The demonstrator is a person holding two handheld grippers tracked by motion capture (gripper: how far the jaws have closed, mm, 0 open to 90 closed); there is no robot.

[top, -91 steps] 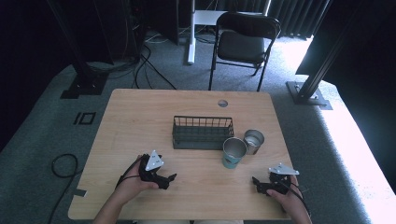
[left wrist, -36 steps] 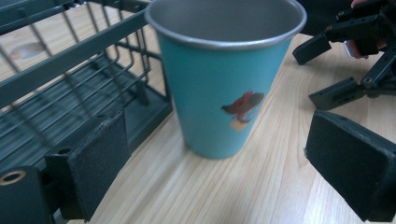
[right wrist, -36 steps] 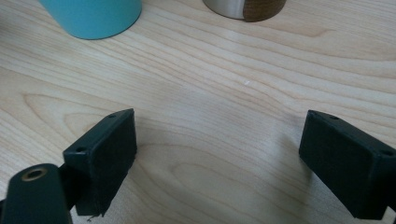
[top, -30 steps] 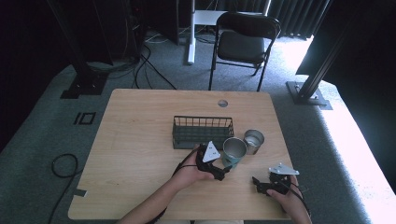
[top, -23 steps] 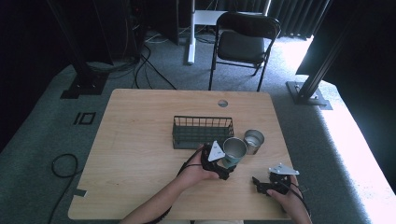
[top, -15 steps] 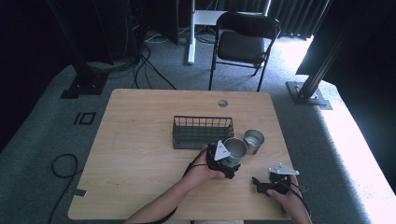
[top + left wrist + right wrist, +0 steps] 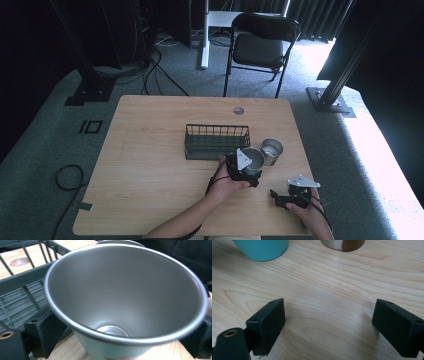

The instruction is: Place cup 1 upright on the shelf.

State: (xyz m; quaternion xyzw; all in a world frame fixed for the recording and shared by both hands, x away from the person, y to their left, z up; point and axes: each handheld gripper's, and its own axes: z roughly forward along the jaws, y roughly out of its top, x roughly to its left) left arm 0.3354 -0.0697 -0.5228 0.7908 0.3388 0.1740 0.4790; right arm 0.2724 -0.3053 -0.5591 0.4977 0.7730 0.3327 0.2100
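teal cup [image 7: 125, 302] sits between left tongs [image 7: 120, 335], apparently clamped; right tongs [image 7: 332, 327] apart.

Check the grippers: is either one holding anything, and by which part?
The left gripper has the teal cup between its jaws at the body below the rim; a closed grip cannot be told. The right gripper holds nothing.

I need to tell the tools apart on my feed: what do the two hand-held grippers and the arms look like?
Both are alike: the left hand-held gripper and right hand-held gripper are black, each topped by a grey three-cornered plate and trailing a black cable. Their jaws are blocky, flat-faced black pads with small screw holes. The forearms are bare, with no sleeves in view.
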